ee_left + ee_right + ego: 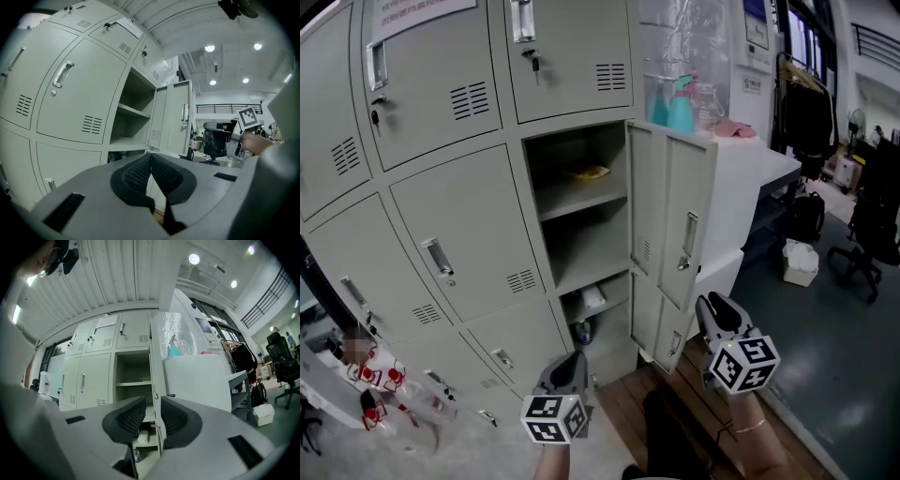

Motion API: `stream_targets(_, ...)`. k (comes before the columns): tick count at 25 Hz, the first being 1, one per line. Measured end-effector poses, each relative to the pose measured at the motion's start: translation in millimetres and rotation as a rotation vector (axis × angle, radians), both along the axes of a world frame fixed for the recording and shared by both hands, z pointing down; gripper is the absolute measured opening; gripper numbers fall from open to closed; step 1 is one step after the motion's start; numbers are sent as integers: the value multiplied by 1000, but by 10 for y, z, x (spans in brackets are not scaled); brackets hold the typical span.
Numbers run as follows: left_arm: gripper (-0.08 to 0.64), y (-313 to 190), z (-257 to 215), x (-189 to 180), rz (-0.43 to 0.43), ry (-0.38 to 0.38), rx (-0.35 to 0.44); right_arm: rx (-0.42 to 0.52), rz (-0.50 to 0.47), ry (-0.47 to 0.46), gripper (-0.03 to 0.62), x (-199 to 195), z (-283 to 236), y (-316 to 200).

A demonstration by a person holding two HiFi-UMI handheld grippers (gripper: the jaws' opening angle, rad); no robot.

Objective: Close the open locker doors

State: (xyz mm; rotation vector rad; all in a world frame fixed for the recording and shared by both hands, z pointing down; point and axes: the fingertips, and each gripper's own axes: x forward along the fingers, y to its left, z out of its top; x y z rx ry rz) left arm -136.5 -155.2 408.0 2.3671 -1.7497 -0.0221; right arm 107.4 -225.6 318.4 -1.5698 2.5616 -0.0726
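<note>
Upper door (670, 211) and lower door (654, 323) are both standing open at the lockers' (469, 234) right end, so closing is seemingly all left; left gripper (573, 364) is hanging pressed together, empty; right gripper (710, 307) is hovering spread near them, pinching nothing.

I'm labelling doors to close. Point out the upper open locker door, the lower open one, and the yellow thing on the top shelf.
upper open locker door (680, 187): head view, panel above its handle.
lower open locker door (652, 319): head view, mid-panel.
yellow thing (589, 172): head view, its middle.
</note>
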Motion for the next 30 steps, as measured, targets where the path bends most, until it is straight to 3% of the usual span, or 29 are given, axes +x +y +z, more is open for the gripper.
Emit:
stream_targets(7, 20, -223, 28, -19, -14, -7, -9, -42, -46, 41, 132, -44, 169, -379)
stream_targets(12, 20, -302, 28, -29, -13, -10, -12, -79, -72, 21, 141, -65, 298, -599)
stream_targets(19, 20, -326, 129, -36, -5, -10, -32, -96, -118, 1, 138, -87, 403, -785)
stream_targets(21, 20, -333, 136, -59, -12, -8, -35, -89, -136, 6, 102, -119, 393, -795)
stream_targets(30, 20, -385, 96, -126, -39, -9, -25, -34, -200, 97, 89, -424, 365, -650)
